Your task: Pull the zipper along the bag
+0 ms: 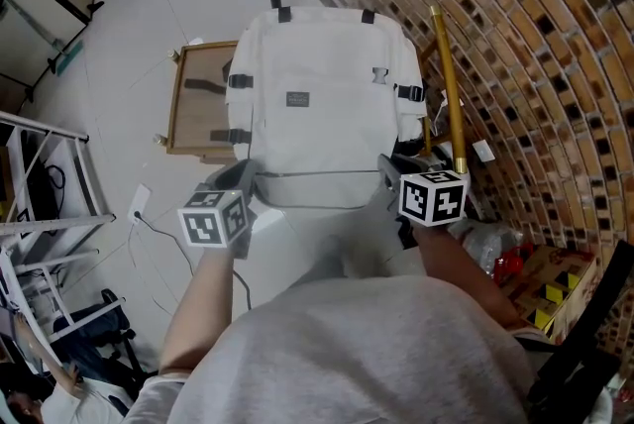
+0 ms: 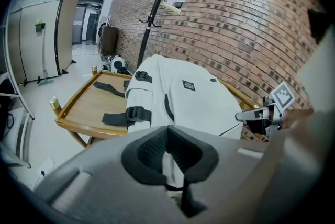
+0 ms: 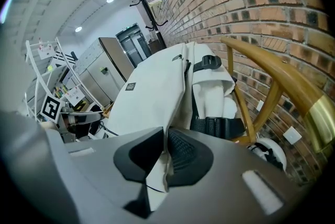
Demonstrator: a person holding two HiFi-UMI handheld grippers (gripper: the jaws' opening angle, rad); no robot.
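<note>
A white backpack [image 1: 322, 105] lies front up in the middle of the head view. Its left side overlaps the edge of a low wooden table [image 1: 193, 130], and the yellow rail of a wooden chair [image 1: 448, 85] runs along its right side. Black buckled straps show on both flanks. A brick wall [image 1: 515, 36] curves down the right of the frame.

The zipper [image 1: 317, 174] is a thin dark line across the bag's near end, low on the front panel. The two claws sit at its two ends. I cannot make out the pull itself.

The left claw [image 1: 243, 176] is at the bag's lower-left corner. In the left gripper view its pads [image 2: 157, 152] are closed nearly together, with a narrow strip of the white fabric pinched between them. The right claw [image 1: 388, 176] is at the lower-right corner. In the right gripper view it is closed narrowly on a fold of the bag's white edge, which runs down between the dark pads [image 3: 180, 152].

Each claw shows in the other's view across the bag. A black coat stand [image 2: 152, 13] rises against the wall behind.
</note>
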